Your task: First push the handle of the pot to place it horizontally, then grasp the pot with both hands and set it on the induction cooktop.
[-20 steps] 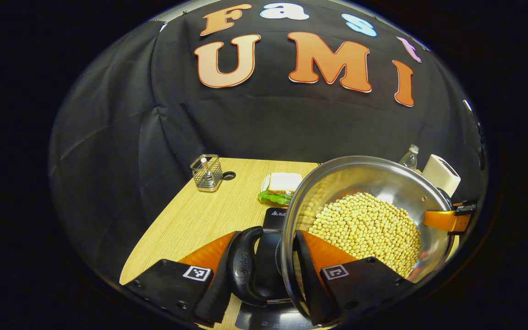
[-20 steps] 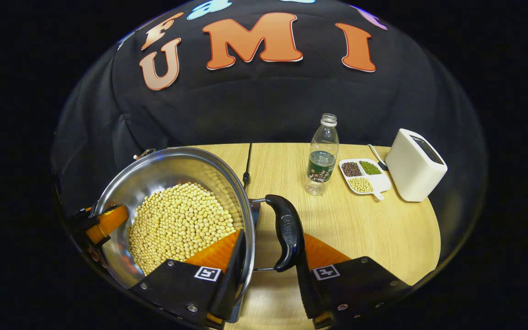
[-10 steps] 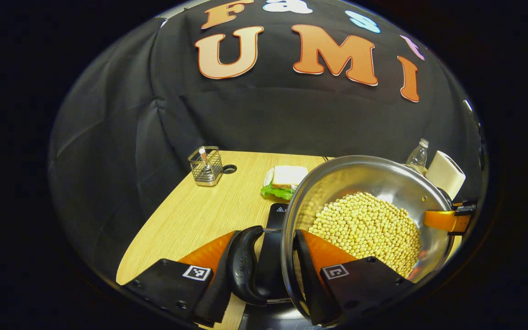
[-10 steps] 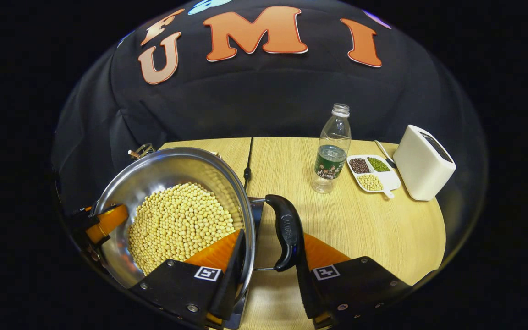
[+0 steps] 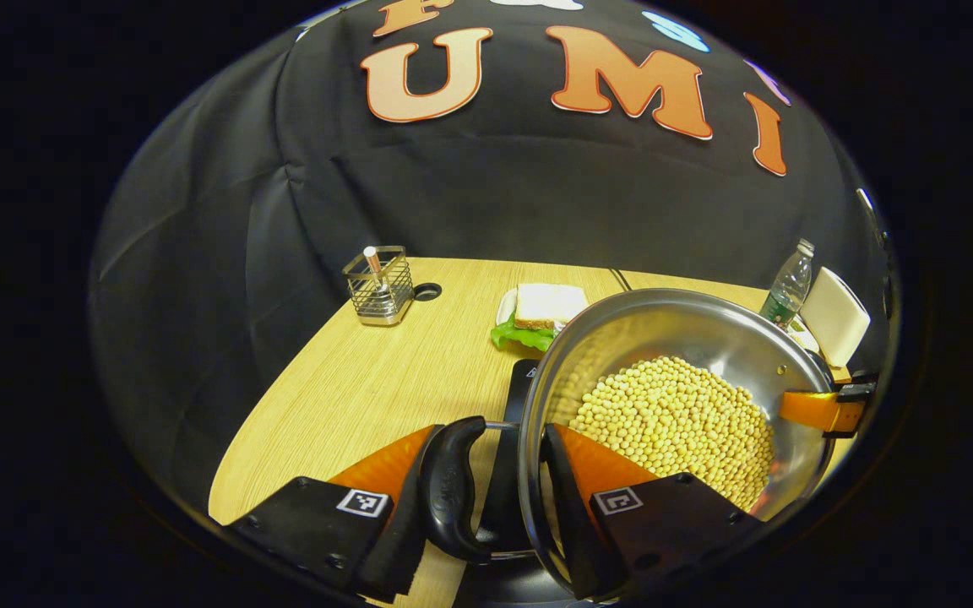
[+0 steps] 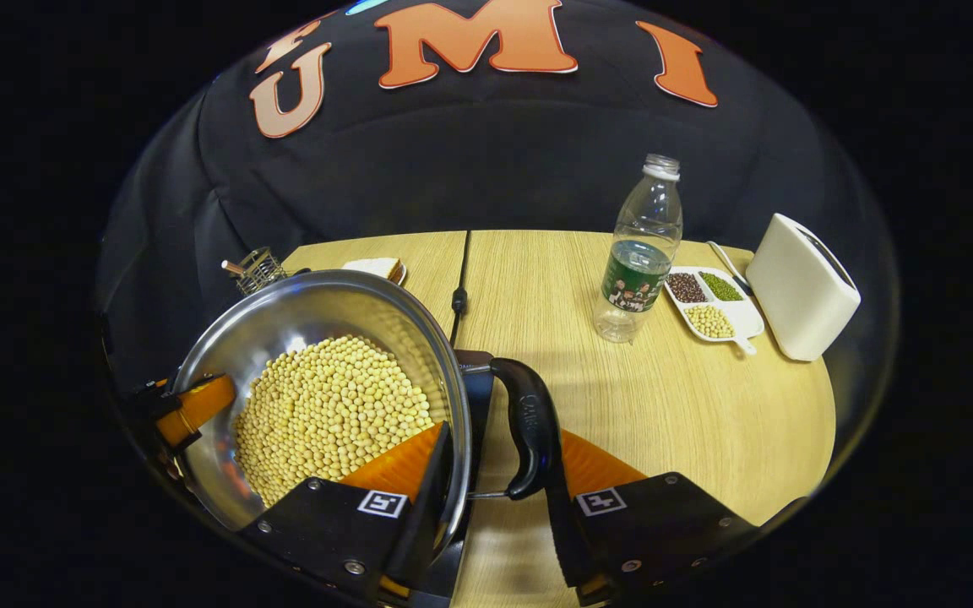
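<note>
In the left gripper view, the left gripper (image 5: 491,494) is clamped across one side of the pot (image 5: 689,338): its left finger presses the outside of the black side handle (image 5: 450,490), and its right finger sits inside the rim against the pot wall, so handle and rim are pinched between the two. The handle lies level, out from the rim on thin wire brackets. The pot is a shiny steel bowl shape, filled with pale yellow beans (image 5: 676,422) heaped toward the near side. A dark slab, the cooktop (image 5: 510,473), shows under the handle and the pot's near edge; whether the pot rests on it or hangs just above cannot be told. On the far rim the other gripper's finger (image 5: 816,408) hooks over the pot's edge.

In the right gripper view, the right gripper (image 6: 495,481) grips the opposite side the same way: left finger inside the rim among the beans (image 6: 330,414), right finger against the outside of the black handle (image 6: 529,435). The pot (image 6: 301,312) sits at the left of the table (image 6: 706,422), with the cooktop's corner (image 6: 478,380) showing beneath rim and handle. Well to the right stand a bottle (image 6: 640,253), a tray (image 6: 748,321) and a white box (image 6: 803,287).
</note>
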Demonstrator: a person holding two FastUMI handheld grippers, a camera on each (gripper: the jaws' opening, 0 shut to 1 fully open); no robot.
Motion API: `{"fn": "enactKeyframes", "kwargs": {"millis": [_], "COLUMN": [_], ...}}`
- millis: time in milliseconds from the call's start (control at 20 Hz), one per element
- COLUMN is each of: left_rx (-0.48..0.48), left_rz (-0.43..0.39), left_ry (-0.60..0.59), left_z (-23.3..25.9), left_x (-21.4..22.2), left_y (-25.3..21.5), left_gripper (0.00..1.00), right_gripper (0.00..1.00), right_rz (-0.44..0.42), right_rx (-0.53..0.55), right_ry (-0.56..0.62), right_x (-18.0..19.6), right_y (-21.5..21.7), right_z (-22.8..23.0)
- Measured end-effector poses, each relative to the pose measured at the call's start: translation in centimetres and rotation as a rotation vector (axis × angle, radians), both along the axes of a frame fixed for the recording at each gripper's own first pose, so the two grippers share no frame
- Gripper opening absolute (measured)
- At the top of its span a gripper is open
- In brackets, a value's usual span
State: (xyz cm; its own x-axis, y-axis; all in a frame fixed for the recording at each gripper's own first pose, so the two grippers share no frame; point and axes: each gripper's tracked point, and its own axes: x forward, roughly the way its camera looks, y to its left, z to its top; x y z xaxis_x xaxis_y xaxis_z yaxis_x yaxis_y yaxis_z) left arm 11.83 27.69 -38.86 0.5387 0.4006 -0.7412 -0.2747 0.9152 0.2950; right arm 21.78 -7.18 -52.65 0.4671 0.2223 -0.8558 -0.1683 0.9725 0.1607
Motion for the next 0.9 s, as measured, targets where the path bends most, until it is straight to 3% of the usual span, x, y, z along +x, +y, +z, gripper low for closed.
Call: {"fn": "enactKeyframes", "kwargs": {"millis": [150, 350, 500, 550, 600, 700, 800, 900], "left_rx": [-0.008, -0.023, -0.016, -0.005, 0.008, 0.031, 0.066, 0.109], "left_rz": [0.007, 0.008, 0.017, 0.022, 0.018, 0.022, 0.024, 0.031], "left_ry": [0.008, -0.011, -0.011, 0.003, 0.008, -0.003, -0.037, -0.095], "left_z": [0.1, 0.1, 0.0, -0.3, 0.0, 1.0, 2.5, 5.0], "left_x": [0.1, -0.3, -0.3, -0.4, -0.6, -0.4, -0.2, 0.4], "left_y": [0.0, 0.2, 0.4, 0.4, 0.4, 0.5, 0.7, 0.7], "left_gripper": [0.74, 0.70, 0.78, 0.78, 0.83, 0.85, 0.82, 0.91], "right_gripper": [0.59, 0.58, 0.53, 0.60, 0.61, 0.66, 0.72, 0.77], "right_rz": [0.001, -0.002, 0.003, 0.006, 0.012, 0.004, -0.013, -0.030], "right_rx": [-0.001, 0.001, 0.000, 0.006, 0.027, 0.072, 0.077, 0.086], "right_ry": [0.005, -0.020, -0.026, -0.030, -0.022, -0.010, -0.068, -0.137], "right_x": [0.0, 0.2, 0.5, 0.4, 0.2, -0.2, 0.4, 0.7], "right_y": [-0.3, -0.3, -0.5, -0.6, -0.3, -0.3, -1.4, -2.6], "right_z": [0.5, 0.8, 1.0, 1.1, 1.2, 2.0, 3.6, 6.1]}}
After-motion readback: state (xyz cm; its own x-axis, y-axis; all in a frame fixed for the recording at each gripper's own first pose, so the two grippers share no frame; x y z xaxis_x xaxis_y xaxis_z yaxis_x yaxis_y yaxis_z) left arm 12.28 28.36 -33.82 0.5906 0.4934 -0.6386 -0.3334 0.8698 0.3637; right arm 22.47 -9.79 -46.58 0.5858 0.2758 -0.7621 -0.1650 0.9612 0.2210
